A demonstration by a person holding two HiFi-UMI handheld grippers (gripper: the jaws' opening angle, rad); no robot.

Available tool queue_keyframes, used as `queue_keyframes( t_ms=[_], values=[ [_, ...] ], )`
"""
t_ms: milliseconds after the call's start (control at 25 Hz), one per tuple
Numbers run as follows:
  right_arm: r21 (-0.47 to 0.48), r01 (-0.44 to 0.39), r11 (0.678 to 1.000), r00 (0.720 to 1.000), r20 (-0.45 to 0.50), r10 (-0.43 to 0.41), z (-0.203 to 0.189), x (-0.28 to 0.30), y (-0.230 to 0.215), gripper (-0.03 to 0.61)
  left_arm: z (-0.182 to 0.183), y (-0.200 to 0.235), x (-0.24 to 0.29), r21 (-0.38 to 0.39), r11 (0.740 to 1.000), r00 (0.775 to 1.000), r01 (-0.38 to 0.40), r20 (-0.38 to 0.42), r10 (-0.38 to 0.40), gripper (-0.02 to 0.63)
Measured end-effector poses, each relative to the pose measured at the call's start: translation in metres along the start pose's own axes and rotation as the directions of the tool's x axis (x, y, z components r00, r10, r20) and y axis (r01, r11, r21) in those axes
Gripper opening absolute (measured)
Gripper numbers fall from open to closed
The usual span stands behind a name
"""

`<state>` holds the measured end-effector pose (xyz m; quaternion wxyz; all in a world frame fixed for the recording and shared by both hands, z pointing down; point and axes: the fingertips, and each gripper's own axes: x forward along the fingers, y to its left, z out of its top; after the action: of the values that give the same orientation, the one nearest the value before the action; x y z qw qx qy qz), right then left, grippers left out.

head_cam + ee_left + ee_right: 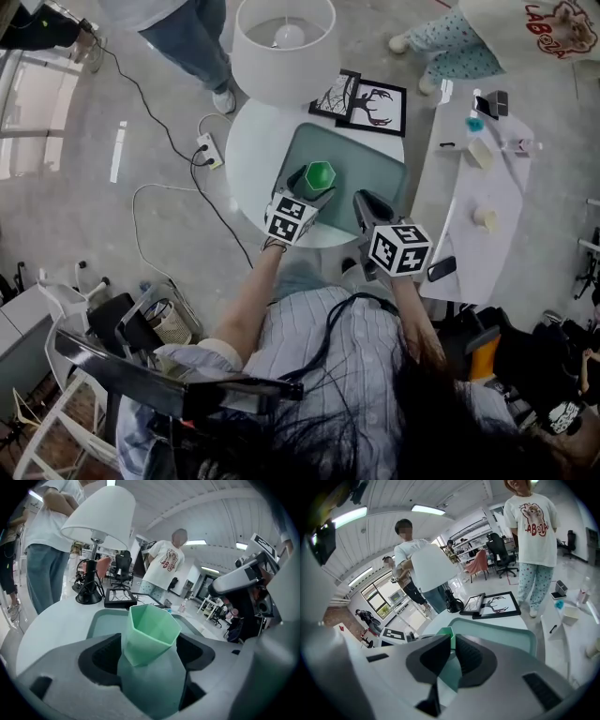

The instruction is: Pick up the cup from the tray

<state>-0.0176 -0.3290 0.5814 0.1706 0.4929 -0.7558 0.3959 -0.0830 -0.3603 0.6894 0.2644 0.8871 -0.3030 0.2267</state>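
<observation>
**Round white surface: cup between the wide jaws, not yet gripped**

Round and white, the surface (246, 141) carries a grey-green tray (380, 173), a lamp (284, 47) and two framed pictures (372, 105) at its far side. We see the green cup (319, 174) standing upright on the left part of the tray.

The left claw (149, 648) is released. Its jaws stand wide apart, one on each side of the cup, and a gap shows between each pad and the cup wall. The cup sits deep between them, near the throat, and to our eye it is about centred. The right claw (453, 639) has its jaws drawn together with only a slit between them, and it holds nothing. It hangs over the near edge of the tray, apart from the cup.

What could go wrong, in our judgement:

- If one pad arrives first, it can push the light cup sideways or tip it.
- The cup has flat faces and grows wider toward the rim, so pads that land on an edge may turn it or let it slip down during the lift.
- A lift that goes up and forward may bring the cup near the lamp shade.
</observation>
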Motion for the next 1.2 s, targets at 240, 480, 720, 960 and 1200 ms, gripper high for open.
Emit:
queue_keyframes(
  t_ms=[240, 480, 720, 960, 1200],
  values=[
    [0.010, 0.045, 0.999, 0.999, 0.000, -0.045, -0.005, -0.011, -0.011, 0.049, -0.002, 0.004, 0.016, 0.016, 1.000, 1.000, 0.001, -0.014, 0.000, 0.356],
    [0.042, 0.081, 0.996, 0.996, 0.023, -0.082, -0.005, -0.024, -0.024, 0.049, -0.008, 0.007, 0.023, -0.008, 1.000, 0.999, -0.011, -0.050, 0.011, 0.354],
    [0.056, 0.090, 0.994, 0.995, 0.035, -0.092, -0.009, -0.033, -0.033, 0.049, 0.000, 0.008, 0.019, 0.041, 0.999, 0.998, -0.035, -0.045, 0.037, 0.342],
    [0.043, 0.069, 0.997, 0.996, 0.045, -0.071, -0.013, -0.042, -0.034, 0.049, 0.014, -0.001, 0.010, 0.058, 0.997, 0.998, -0.060, 0.001, 0.060, 0.334],
    [0.020, 0.035, 0.999, 0.998, 0.058, -0.036, -0.013, -0.053, -0.034, 0.049, 0.027, -0.023, -0.005, 0.061, 0.995, 0.996, -0.079, 0.045, 0.076, 0.333]
  ],
)
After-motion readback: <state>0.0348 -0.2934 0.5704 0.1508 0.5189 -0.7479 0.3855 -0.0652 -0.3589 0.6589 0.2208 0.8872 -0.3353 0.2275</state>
